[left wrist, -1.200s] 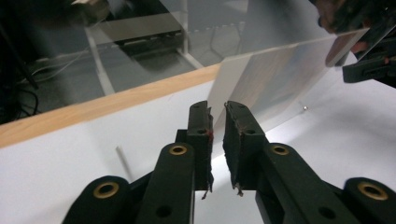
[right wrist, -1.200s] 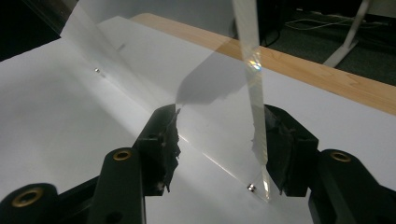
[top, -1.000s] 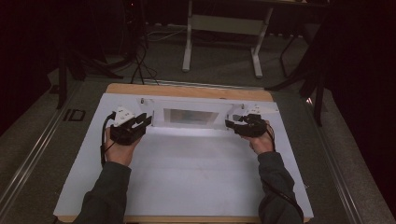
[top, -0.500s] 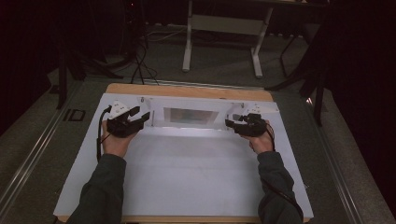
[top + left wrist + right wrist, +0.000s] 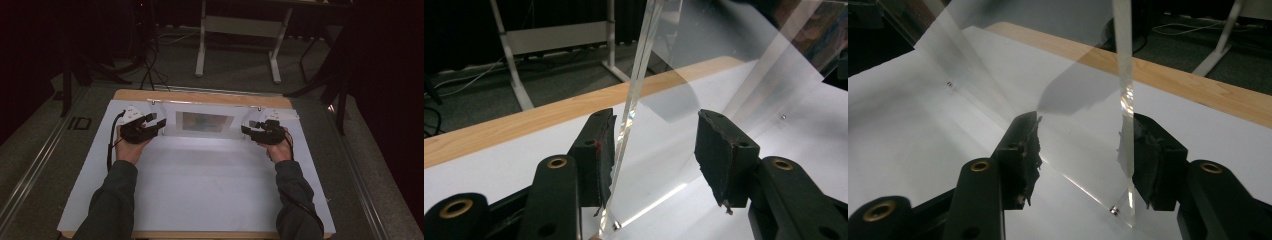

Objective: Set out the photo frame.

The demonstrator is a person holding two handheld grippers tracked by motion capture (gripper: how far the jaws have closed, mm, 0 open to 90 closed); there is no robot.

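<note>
the clear acrylic frame (image 5: 205, 122) is standing upright at 12 o'clock on the table (image 5: 200, 200). the left gripper (image 5: 651, 150), jaws just opened, is straddling its edge, released. the right gripper (image 5: 1080, 150) is straddling the opposite edge, jaws apart, edge beside the right-hand pad.

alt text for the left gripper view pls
The left claw stands open around the edge of an upright clear plastic frame; the edge sits close to one pad, well apart from the other. Below lies a white table with a wooden edge; beyond, a dark floor.

R gripper (image 5: 1078, 150) open astride clear acrylic panel (image 5: 1125, 100) edge, white table (image 5: 908, 125).
</note>
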